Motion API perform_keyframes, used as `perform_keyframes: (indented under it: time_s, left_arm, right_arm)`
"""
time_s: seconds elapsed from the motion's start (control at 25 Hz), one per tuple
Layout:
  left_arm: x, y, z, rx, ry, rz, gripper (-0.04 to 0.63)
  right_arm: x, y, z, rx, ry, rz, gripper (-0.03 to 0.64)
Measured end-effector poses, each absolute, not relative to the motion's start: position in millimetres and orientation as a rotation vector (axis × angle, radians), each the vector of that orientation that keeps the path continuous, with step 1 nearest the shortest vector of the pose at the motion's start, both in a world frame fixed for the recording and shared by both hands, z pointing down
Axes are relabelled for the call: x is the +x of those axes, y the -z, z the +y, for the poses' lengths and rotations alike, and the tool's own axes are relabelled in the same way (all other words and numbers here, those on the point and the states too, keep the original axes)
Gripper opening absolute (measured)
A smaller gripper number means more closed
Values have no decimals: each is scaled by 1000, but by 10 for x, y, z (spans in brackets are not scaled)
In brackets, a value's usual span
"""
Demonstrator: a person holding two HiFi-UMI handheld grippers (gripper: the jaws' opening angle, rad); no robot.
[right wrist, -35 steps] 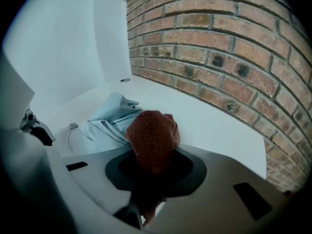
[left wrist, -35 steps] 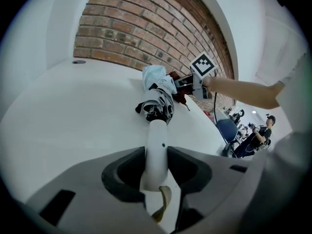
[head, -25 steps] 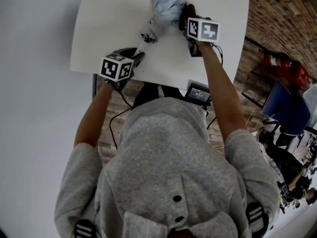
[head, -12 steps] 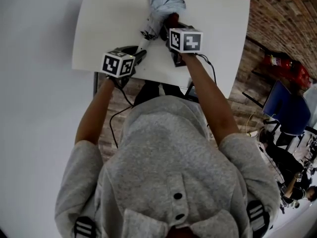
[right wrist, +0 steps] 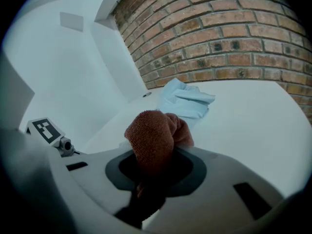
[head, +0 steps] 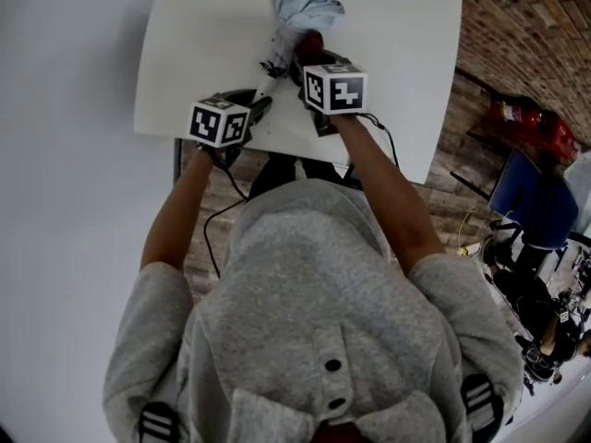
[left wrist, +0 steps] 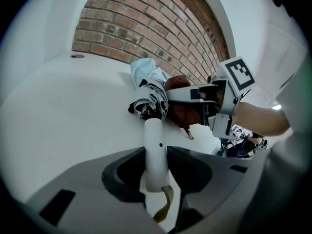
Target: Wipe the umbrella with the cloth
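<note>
A folded light-blue umbrella (head: 307,5) lies on the white table (head: 203,35), its white handle (head: 266,83) pointing toward me. My left gripper (head: 251,105) is shut on that handle (left wrist: 155,152), near the table's front edge. My right gripper (head: 314,55) is shut on a rust-brown cloth (head: 311,42) and holds it against the umbrella's lower folds. In the left gripper view the cloth (left wrist: 183,110) sits just right of the dark-edged canopy (left wrist: 148,89). In the right gripper view the cloth (right wrist: 153,138) bulges from between the jaws, with the umbrella fabric (right wrist: 187,101) just beyond it.
A brick wall (right wrist: 234,38) runs along the table's far side. The table's front edge (head: 277,146) lies just under both hands, with cables and a small device below it. Red fire extinguishers (head: 531,123) and a blue chair (head: 536,201) stand off to the right.
My right gripper has slid the cloth left and toward me along the umbrella, from beside the canopy to the folds near the handle. The left gripper has stayed on the handle.
</note>
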State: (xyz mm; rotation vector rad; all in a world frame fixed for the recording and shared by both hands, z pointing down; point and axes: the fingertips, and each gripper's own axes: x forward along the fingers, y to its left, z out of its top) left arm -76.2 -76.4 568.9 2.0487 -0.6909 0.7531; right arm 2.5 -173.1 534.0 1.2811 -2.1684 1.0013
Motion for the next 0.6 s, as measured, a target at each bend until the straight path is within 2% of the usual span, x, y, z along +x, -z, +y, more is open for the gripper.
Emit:
perform_keyframes:
  time_s: [0.28,0.6]
  left_arm:
    - [-779,-5692,-753,2045,-745,-688,153]
    - [-782,-5699,-761,2057,-758,-709,153]
  right_arm:
    - [-169,-5057,-1671,1243,-990,-2221,98]
    - [-903,-4576,-1807,1054,-1096,-2494,98]
